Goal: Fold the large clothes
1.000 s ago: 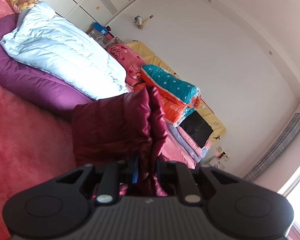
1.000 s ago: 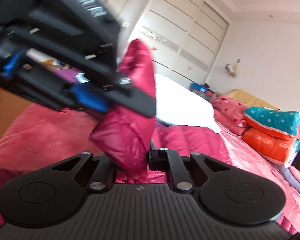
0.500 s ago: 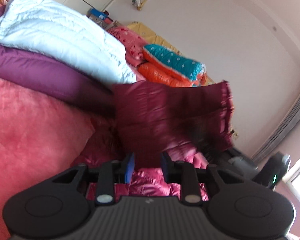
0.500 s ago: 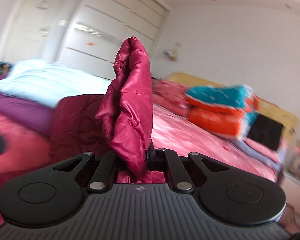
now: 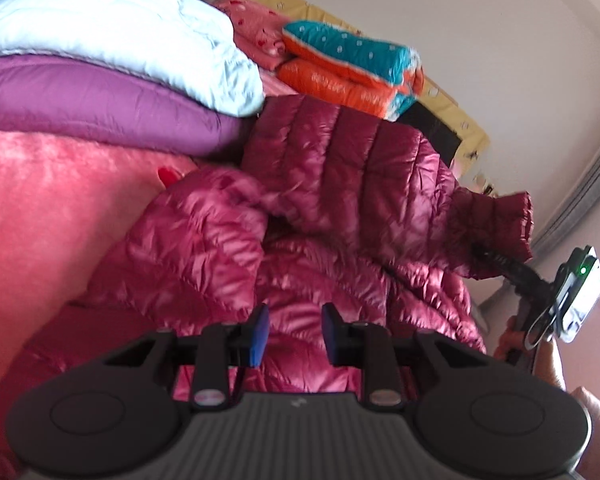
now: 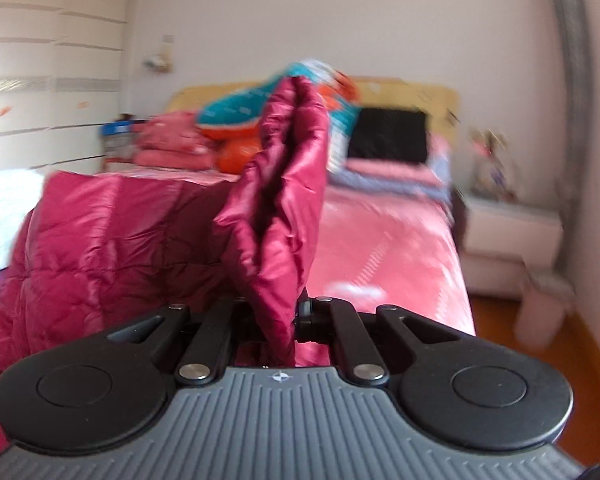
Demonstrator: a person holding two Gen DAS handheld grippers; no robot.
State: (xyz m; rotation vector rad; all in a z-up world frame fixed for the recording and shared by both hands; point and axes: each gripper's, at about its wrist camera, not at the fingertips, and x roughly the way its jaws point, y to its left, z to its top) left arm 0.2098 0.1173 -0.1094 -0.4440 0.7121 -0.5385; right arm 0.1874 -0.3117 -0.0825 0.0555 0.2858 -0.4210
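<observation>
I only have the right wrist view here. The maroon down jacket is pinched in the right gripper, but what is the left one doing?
Observer: The left gripper has just been opening; its jaws stand apart over the maroon down jacket with no fabric between the pads.
Operator: Where is the right gripper relative to it?
Observer: In the left wrist view the right gripper is at the far right edge, clamped on the jacket's cuff.
Operator: What lies beyond the jacket on the left side?
Observer: A purple quilt with a pale blue quilt stacked on it.
</observation>
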